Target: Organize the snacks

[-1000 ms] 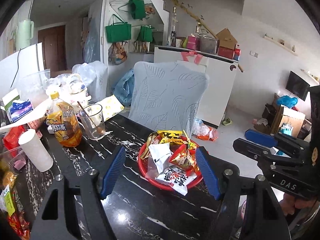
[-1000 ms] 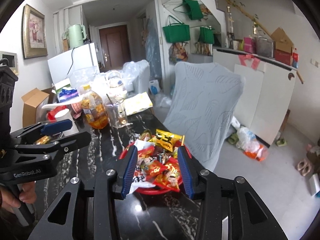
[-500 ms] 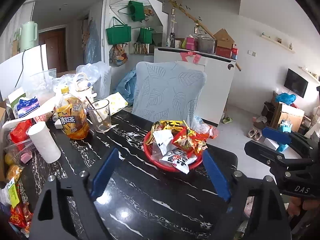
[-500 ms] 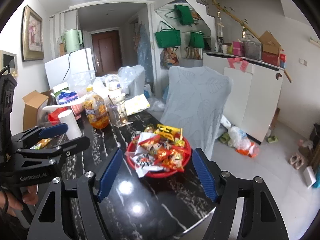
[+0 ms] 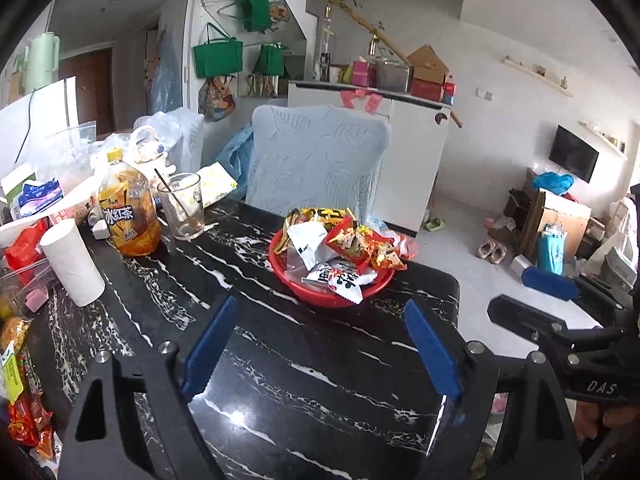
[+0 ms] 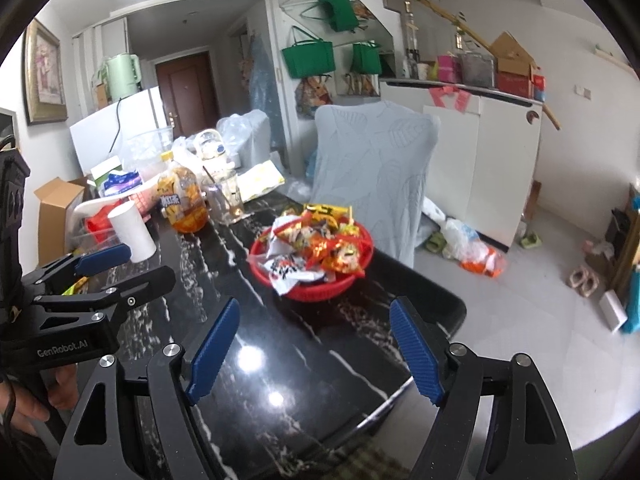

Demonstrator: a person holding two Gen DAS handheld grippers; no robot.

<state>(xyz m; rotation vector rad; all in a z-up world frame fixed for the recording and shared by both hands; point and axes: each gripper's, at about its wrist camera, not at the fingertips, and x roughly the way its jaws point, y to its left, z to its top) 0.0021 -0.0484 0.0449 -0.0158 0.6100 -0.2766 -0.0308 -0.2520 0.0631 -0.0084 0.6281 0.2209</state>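
A red basket (image 5: 320, 295) (image 6: 316, 290) heaped with snack packets (image 5: 340, 248) (image 6: 316, 244) stands on the black marble table (image 5: 280, 368) near its far right corner. My left gripper (image 5: 320, 344) hangs over the table short of the basket, open, nothing between its blue pads. My right gripper (image 6: 314, 346) is likewise open and empty, back from the basket near the table's right edge. Each gripper shows at the side of the other's view. More snack packets (image 5: 20, 400) lie at the table's left edge.
An iced tea bottle (image 5: 128, 216), a glass with a spoon (image 5: 182, 206), a white paper cup (image 5: 72, 264) and bags crowd the table's far left. A covered chair (image 5: 316, 164) stands behind the basket. The table's corner (image 6: 456, 308) drops to grey floor on the right.
Both grippers have pulled back from the basket, which now sits farther off. The right jaws have opened wide and the left jaws a little wider.
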